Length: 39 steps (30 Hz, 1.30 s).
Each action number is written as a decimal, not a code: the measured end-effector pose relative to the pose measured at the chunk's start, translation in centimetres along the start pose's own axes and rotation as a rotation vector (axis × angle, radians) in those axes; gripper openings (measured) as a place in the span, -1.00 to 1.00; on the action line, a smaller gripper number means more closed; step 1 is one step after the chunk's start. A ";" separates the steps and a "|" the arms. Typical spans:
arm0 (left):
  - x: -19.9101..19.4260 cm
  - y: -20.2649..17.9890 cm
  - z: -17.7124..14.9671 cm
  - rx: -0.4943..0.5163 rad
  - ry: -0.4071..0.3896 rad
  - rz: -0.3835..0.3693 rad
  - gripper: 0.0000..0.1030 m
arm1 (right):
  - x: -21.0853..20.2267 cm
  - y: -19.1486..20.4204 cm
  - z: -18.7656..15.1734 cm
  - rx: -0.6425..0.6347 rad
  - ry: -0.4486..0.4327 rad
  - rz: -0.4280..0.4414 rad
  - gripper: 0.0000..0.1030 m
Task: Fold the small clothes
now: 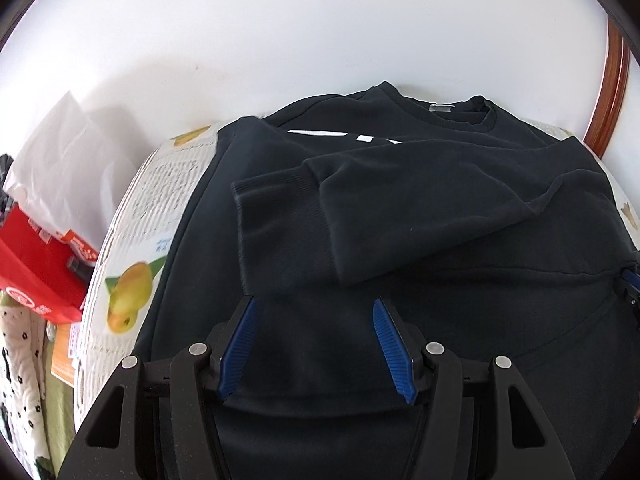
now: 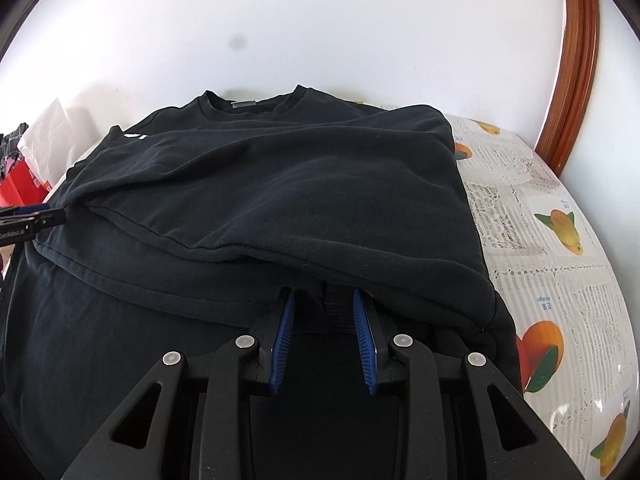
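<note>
A black sweatshirt (image 1: 400, 216) lies flat on the counter (image 2: 560, 264), which is covered by a lace-and-fruit-print cloth against a white wall (image 1: 280, 32). One sleeve is folded across the chest. The left gripper (image 1: 314, 304) hovers with fingers apart over the hem. The right gripper (image 2: 324, 294) is also spread, its tips under a fabric fold. A red box (image 1: 36, 268) sits at left.

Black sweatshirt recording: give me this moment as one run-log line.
garment: black sweatshirt on fruit-print tablecloth, sleeves folded in | left claw: open above hem | right claw: open at fold edge
</note>
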State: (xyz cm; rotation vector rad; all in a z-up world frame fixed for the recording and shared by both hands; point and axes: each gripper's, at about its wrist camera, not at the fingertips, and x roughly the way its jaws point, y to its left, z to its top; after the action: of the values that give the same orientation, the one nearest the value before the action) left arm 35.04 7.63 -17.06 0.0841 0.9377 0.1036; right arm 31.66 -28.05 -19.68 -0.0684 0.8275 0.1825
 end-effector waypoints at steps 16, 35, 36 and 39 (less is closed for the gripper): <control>-2.5 0.1 0.6 0.102 -0.131 0.088 -0.76 | -0.1 -0.9 0.1 0.042 -0.006 0.027 -0.54; -4.4 3.2 -4.5 0.015 0.010 0.050 -0.61 | -5.4 -3.0 -3.3 0.186 -0.007 -0.015 -0.56; -4.9 3.1 -4.8 0.011 0.004 0.049 -0.61 | -6.0 -3.2 -3.7 0.210 -0.016 -0.017 -0.56; -7.2 3.0 -5.9 -0.022 -0.017 0.033 -0.53 | -7.5 -3.6 -4.4 0.234 -0.010 0.000 -0.56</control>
State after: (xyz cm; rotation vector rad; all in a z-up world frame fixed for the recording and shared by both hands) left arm 25.94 9.87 -14.44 0.0800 0.9187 0.1434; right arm 24.19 -33.14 -17.20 0.1524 0.8335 0.0846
